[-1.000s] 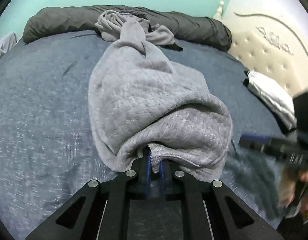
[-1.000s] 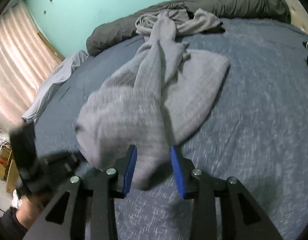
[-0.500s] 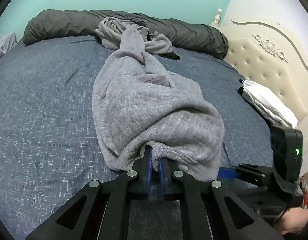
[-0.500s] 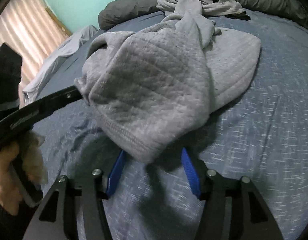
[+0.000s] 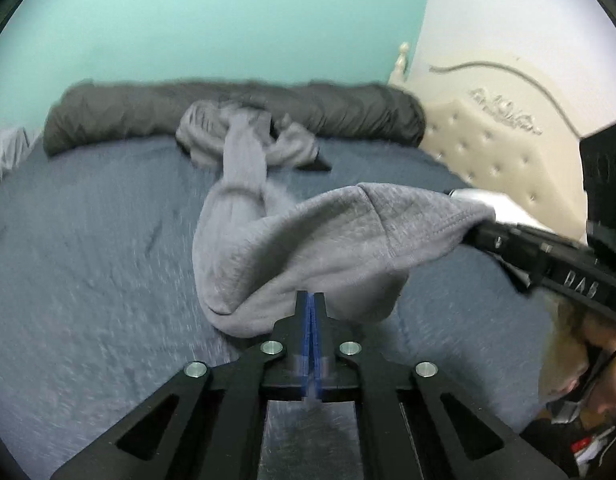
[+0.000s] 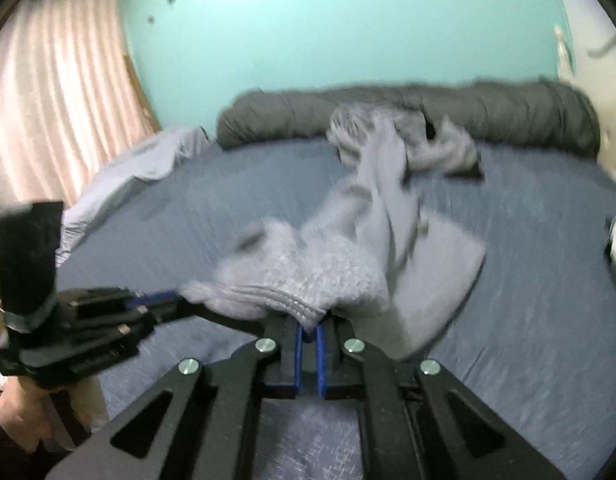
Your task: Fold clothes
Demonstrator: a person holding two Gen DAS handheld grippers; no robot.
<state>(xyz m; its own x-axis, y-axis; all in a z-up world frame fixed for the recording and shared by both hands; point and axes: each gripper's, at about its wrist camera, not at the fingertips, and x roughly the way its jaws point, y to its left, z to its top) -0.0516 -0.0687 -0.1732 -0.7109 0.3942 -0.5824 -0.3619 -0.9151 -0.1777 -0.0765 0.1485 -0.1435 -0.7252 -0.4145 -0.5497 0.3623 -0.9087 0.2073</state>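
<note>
1. Left wrist view: left gripper [image 5: 310,300] pinching grey sweater [image 5: 308,248] hem, lifting it off blue bed [image 5: 87,260].
2. Right gripper [image 6: 306,326] clamping the hem too.
3. Dark rolled duvet [image 5: 147,108] lying behind sweater; grey clothes pile [image 6: 440,148] touching it.

Rumpled grey garment [image 5: 308,240], hem lifted

A bed with a blue-grey sheet [image 5: 87,240] fills the middle of both views. Along its far edge lies a rolled dark grey duvet [image 5: 348,112]. A cream tufted headboard [image 5: 500,152] stands at right, pink curtains [image 6: 55,100] at upper left, and what may be a pale sheet [image 6: 135,164] lies below them.
</note>
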